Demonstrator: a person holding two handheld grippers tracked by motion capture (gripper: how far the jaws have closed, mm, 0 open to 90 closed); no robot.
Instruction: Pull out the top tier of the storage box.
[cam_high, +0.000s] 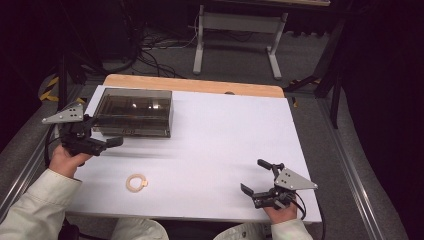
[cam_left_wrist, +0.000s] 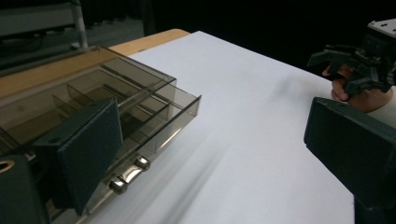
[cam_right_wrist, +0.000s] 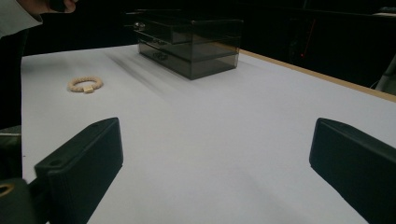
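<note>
On white table: smoky drawer box far left, left gripper just beside it, jaws apart; beaded bracelet near front (untouched); right gripper jaws apart, front right.

The desk lay open across its middle and right. A smoky drawer box blocked the far left; a beaded ring sat near the front.
</note>
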